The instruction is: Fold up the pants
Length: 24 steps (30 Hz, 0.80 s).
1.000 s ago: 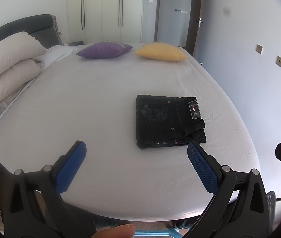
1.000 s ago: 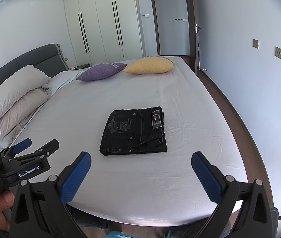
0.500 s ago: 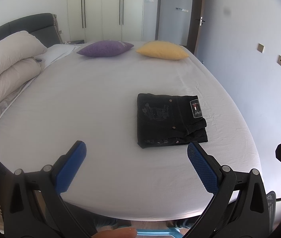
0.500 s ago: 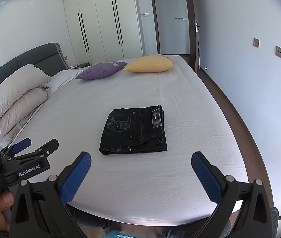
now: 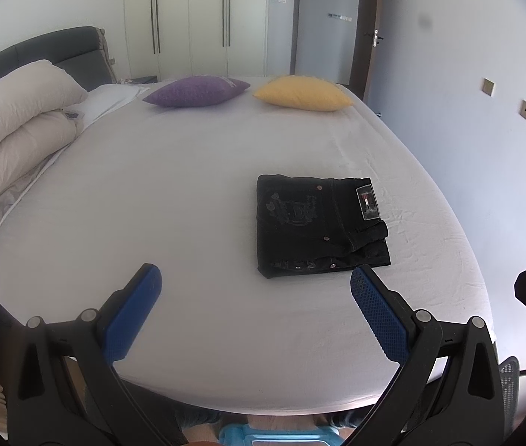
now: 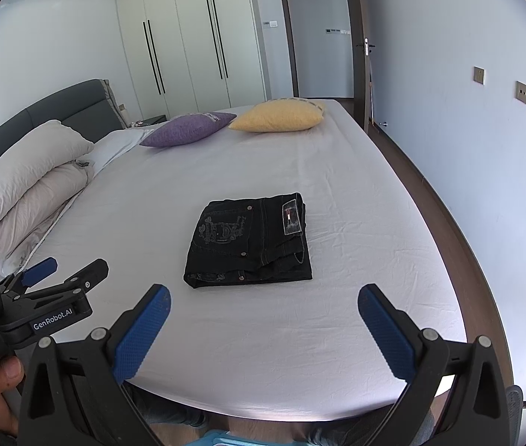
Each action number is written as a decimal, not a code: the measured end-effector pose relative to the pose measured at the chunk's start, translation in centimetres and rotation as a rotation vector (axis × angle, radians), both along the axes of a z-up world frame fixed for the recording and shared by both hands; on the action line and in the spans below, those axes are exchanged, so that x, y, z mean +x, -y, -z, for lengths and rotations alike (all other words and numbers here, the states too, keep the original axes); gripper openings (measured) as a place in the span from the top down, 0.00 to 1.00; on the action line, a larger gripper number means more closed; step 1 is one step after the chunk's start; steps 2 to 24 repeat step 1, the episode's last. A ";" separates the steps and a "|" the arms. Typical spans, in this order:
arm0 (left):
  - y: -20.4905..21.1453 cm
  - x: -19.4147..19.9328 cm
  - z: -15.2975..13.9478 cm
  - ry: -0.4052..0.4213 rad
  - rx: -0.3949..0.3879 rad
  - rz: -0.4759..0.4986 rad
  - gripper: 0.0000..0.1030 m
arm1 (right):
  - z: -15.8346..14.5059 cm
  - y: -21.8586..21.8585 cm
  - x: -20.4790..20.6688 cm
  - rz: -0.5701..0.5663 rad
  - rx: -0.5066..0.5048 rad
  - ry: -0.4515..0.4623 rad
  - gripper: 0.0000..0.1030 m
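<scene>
**Pants lie folded; both grippers empty and held back**

The black pants (image 6: 249, 239) sit as a compact, squarish stack on the white bed (image 6: 263, 342), nearer the bed's near edge and its right-hand edge than its middle, well apart from the purple cushion (image 6: 188, 129) and the yellow cushion (image 6: 279, 116) along the far edge. The waistband label faces up on the stack's right side, and a few layers show along the near side, the top ones sitting slightly uneven at the near-right corner.

The left gripper (image 5: 251, 290) hovers above the near edge with its blue pads spread wide and nothing between them. The right gripper (image 6: 263, 306) is likewise wide apart and empty, its pads short of the stack's near side. Neither touches the cloth.

Judged from how the stack lies, the folding looks essentially done, so the step in hand is a check and a clean finish. If any tidying is wanted, the loose layers at the near-right corner are the place: press or nudge them flush from above rather than pinching, since a pinch would likely lift only the top layer and open the fold. Whether the far side is aligned is hard to tell from these low angles. Otherwise, keep both tools clear of the stack.
</scene>
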<state>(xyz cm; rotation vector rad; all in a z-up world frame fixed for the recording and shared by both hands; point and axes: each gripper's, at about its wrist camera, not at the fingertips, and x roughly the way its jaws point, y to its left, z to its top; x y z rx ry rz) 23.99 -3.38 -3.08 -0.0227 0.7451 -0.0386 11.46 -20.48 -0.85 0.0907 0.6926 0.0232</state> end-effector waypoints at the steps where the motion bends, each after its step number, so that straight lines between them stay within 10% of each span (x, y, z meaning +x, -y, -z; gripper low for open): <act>1: 0.0 0.0 0.0 0.001 0.003 0.002 0.00 | 0.1 0.0 -0.1 0.001 0.000 -0.002 0.00; 24: 0.0 0.0 0.0 0.001 0.003 0.002 0.00 | 0.1 0.0 -0.1 0.001 0.000 -0.002 0.00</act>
